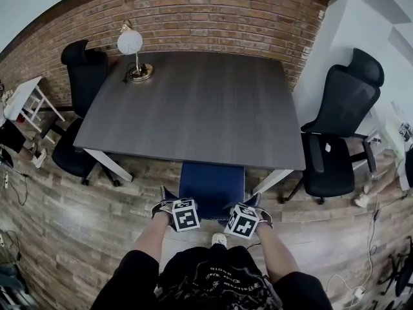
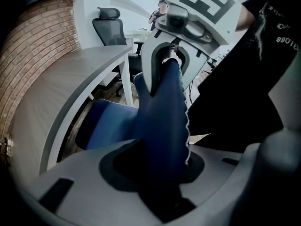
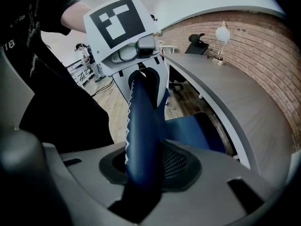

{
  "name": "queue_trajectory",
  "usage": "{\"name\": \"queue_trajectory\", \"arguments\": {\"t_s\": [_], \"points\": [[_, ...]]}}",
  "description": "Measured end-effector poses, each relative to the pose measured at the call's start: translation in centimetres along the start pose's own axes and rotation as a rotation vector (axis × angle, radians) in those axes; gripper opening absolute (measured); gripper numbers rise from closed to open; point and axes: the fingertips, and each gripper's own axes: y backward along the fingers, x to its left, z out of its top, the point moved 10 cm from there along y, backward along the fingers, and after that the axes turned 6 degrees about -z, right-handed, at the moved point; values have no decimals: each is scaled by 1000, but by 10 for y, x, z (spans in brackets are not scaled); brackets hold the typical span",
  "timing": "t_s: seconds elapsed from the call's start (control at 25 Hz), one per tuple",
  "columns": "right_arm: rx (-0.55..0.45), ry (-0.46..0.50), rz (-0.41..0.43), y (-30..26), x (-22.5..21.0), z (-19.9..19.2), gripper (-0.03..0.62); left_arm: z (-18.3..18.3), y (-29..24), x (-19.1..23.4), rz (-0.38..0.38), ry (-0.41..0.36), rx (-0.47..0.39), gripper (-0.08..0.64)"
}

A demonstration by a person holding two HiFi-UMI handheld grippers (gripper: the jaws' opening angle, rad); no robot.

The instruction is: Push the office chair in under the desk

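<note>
L tool [image 1: 163, 202] & R tool [image 1: 257, 204] both pinch the blue office chair [image 1: 211, 181] by its backrest [image 2: 162, 121].
Each tool is clamped on the backrest's top edge, one per end, so the backrest runs betw. them. Seat sits just ahead of both tools, front tucked below the worktop [image 1: 200, 102] near edge. Lamp [image 1: 131, 44] is far ahead-left of L tool; black chair [image 1: 339, 128] is well off to R tool's right.
</note>
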Motion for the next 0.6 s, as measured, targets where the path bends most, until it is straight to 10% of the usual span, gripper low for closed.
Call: {"name": "queue_trajectory", "arguments": {"t_s": [0.6], "points": [[-13,2,26,-3,-37,1,120,10,3,34,-6,20,6,150]]}}
